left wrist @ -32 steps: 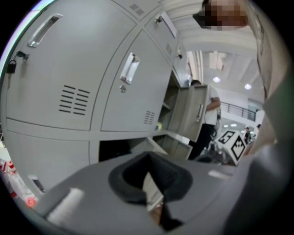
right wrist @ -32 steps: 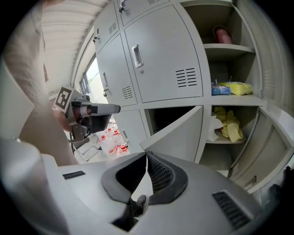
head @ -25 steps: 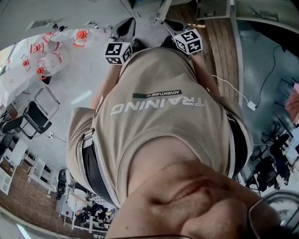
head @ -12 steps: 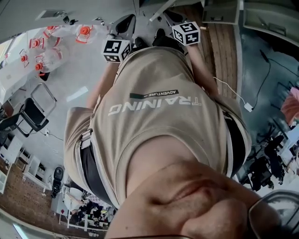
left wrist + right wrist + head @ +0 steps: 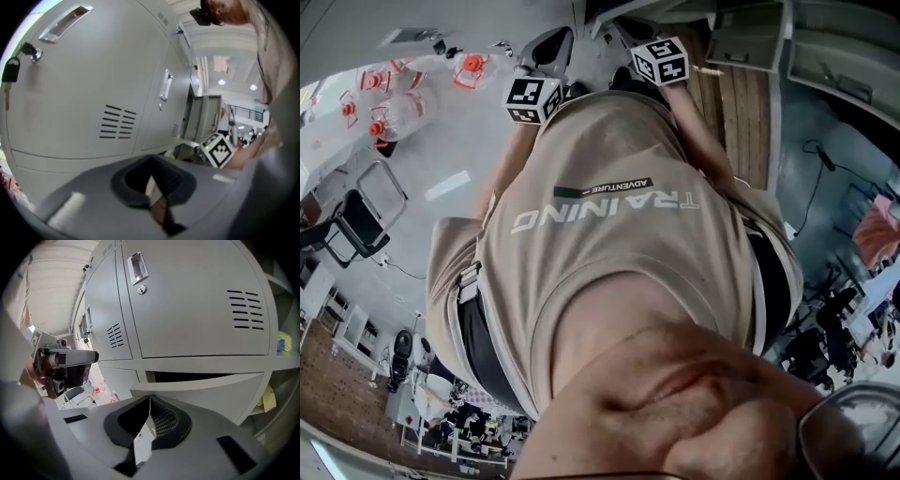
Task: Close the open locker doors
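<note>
Locker doors: in the right gripper view a shut door fills 12 to 2 o'clock. Its handle is at 11 o'clock and its vent slots are at 2 o'clock. Just under it, at centre, an ajar door angles out toward the camera, with a dark gap along its near edge. Open shelves at 3 o'clock hold yellow items.

Right gripper: fingers pressed together, nothing between them. It hangs near the ajar door's edge; contact cannot be told. Judgement: the fingers are kept together to act as a blunt pusher, since a door wants a shove, not a grip.

Left gripper: fingers likewise together and empty. It faces flush doors; the nearest one has a key in its lock at 10 o'clock. An open door stands edge-on at 3 o'clock.

Head view: mostly the person's shirt. Both grippers are held forward at 12 o'clock, with the lockers at 1 o'clock.

Step judged: approach. The right gripper is best placed for the ajar door.
</note>
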Demonstrator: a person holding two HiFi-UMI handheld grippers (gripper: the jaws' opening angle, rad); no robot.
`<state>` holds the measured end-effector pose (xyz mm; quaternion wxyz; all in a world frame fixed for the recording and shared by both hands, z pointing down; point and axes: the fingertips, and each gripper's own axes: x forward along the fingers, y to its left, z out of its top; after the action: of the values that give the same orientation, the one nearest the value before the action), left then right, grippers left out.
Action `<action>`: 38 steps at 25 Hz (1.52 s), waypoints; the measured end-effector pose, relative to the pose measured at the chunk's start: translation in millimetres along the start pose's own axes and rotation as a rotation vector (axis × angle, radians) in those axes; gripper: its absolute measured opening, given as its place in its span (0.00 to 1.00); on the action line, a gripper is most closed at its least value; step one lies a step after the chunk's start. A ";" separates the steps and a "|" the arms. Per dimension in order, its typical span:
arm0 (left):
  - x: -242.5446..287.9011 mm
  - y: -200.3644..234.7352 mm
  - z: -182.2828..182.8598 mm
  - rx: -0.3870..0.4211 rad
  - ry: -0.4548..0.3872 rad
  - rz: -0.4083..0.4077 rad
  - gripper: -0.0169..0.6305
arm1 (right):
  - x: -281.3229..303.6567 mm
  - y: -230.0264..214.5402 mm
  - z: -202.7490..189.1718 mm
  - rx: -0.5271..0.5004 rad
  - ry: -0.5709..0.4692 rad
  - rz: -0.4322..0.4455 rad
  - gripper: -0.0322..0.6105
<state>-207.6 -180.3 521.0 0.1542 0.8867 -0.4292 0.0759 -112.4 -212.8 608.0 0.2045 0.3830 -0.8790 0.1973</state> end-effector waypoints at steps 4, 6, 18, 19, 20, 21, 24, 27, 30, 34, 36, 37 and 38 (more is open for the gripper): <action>7.9 5.7 1.6 0.020 0.002 0.001 0.02 | 15.6 -5.4 10.3 -0.021 0.003 0.031 0.07; 11.8 9.2 1.0 0.024 0.006 0.002 0.02 | 23.3 -8.3 15.7 -0.030 0.000 0.037 0.07; 17.3 23.2 -6.5 0.014 0.031 0.018 0.02 | 44.1 -19.0 29.4 -0.047 0.007 0.054 0.07; 16.5 22.4 -8.0 0.011 0.033 0.015 0.02 | 44.8 -18.3 29.6 -0.050 0.009 0.053 0.07; 15.5 21.1 -9.3 0.009 0.036 0.011 0.02 | 45.0 -17.3 29.8 -0.055 0.011 0.051 0.07; 14.5 19.6 -10.6 0.007 0.041 0.006 0.02 | 44.7 -16.3 30.1 -0.060 0.012 0.049 0.07; 11.4 14.0 -14.2 0.005 0.052 -0.018 0.02 | 39.7 -13.9 29.8 -0.057 0.010 0.031 0.07; 9.1 7.6 -19.2 -0.001 0.058 -0.053 0.02 | 26.8 -9.3 21.7 -0.034 0.007 0.003 0.07; 13.8 -1.4 -24.4 -0.005 0.057 -0.106 0.02 | 5.0 -6.6 5.6 -0.011 -0.004 -0.047 0.07; 29.1 -25.1 -34.2 0.008 0.080 -0.218 0.02 | -38.6 -8.5 -18.8 0.026 -0.020 -0.150 0.07; 36.1 -38.7 -36.6 0.013 0.089 -0.261 0.02 | -59.0 -9.8 -29.2 0.045 -0.024 -0.183 0.07; 40.0 -45.3 -37.0 0.018 0.092 -0.275 0.02 | -68.0 -11.7 -33.6 0.050 -0.025 -0.195 0.07; 44.2 -52.7 -37.0 0.024 0.094 -0.288 0.02 | -77.1 -14.7 -38.5 0.054 -0.025 -0.207 0.07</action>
<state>-139.0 -169.6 556.6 0.1728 0.9364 -0.2887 0.0994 -45.3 -156.9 603.6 0.2024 0.4795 -0.8316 0.1940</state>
